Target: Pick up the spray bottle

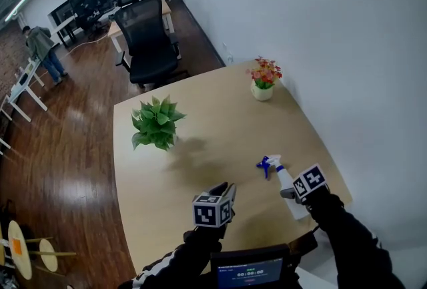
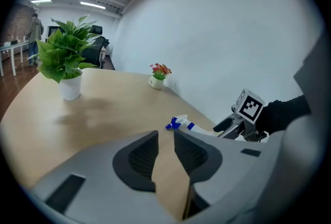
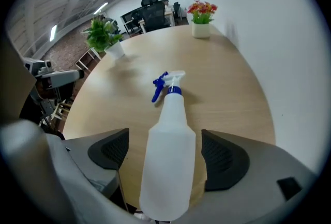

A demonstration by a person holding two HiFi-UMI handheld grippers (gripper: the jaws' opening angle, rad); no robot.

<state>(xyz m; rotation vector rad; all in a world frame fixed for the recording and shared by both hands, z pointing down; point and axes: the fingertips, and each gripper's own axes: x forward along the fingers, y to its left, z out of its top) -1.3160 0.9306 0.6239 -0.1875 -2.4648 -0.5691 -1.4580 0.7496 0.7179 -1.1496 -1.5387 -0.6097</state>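
The spray bottle [image 1: 285,182] is lying on its side in the lower right of the head view, close to the tabletop [image 1: 213,127] edge by the white wall, with its blue trigger head pointing up the frame. The right gripper [image 1: 297,191] is hanging over the bottle's broad end with its jaws spread wide. In the right gripper view they are standing either side of the white body, pads clear of it — lined up along the bottle, I'd say, so a squeeze would catch the fat part. The left gripper [image 1: 223,187] is hovering lower centre, jaws parted with only bare wood between them — seemingly just waiting. A leafy potted plant [image 1: 157,122] and a small flower pot [image 1: 265,79] are sitting well apart, farther up.
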